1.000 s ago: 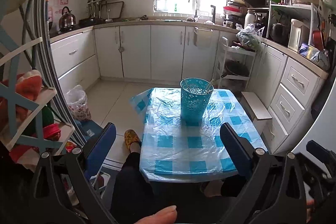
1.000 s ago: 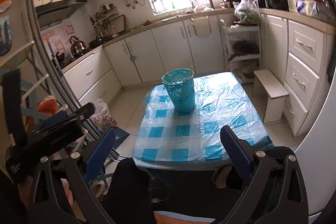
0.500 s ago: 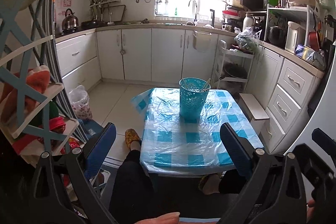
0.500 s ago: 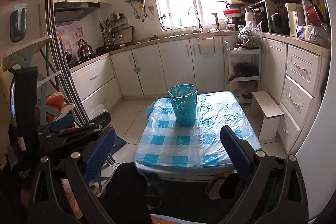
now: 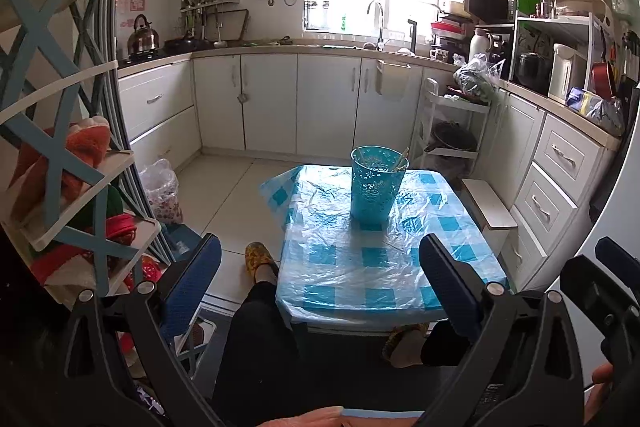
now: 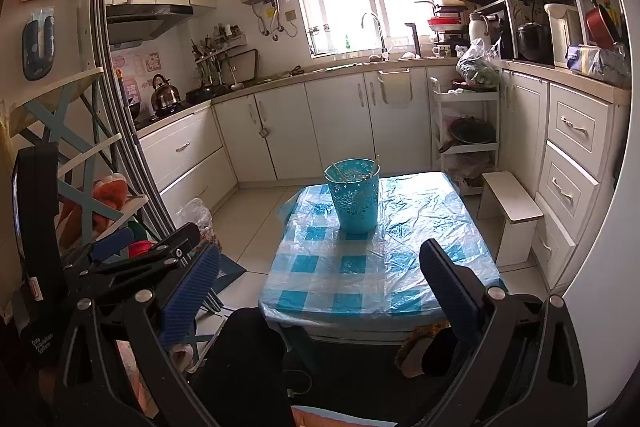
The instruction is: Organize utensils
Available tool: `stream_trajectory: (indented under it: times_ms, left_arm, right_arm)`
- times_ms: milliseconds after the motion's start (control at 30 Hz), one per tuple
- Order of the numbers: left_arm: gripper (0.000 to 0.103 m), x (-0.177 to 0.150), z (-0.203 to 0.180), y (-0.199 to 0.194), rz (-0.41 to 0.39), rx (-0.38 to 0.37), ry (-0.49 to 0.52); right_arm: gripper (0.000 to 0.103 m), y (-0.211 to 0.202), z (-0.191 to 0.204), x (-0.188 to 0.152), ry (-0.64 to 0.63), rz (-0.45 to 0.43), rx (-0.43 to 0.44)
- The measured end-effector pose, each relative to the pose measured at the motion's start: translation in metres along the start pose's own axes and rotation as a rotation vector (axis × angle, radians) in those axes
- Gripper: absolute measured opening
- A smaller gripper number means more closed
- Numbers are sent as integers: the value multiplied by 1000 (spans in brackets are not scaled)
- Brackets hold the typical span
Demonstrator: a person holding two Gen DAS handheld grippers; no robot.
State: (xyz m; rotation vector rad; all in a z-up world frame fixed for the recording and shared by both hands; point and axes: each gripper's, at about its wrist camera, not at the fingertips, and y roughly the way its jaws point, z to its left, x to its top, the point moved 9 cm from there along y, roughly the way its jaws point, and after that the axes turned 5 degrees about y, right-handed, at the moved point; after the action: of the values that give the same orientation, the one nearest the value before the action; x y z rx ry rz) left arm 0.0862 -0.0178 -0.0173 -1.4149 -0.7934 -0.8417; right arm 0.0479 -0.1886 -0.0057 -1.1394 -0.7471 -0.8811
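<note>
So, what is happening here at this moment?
A seated person holds a gripper in each hand. The left gripper and the right gripper are both open, empty and held back from the small table with the checked cover. On the table stands a teal basket, with a few chopsticks leaning inside. No utensil is being handled right now.
</note>
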Motion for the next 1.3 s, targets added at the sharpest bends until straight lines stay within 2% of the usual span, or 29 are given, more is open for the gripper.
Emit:
stream_trajectory:
  times_ms: [1300]
  left_arm:
    - [95,-5,5,-2,0,4,-5]
  right_arm:
    - [95,0,5,-6,-4,21,2]
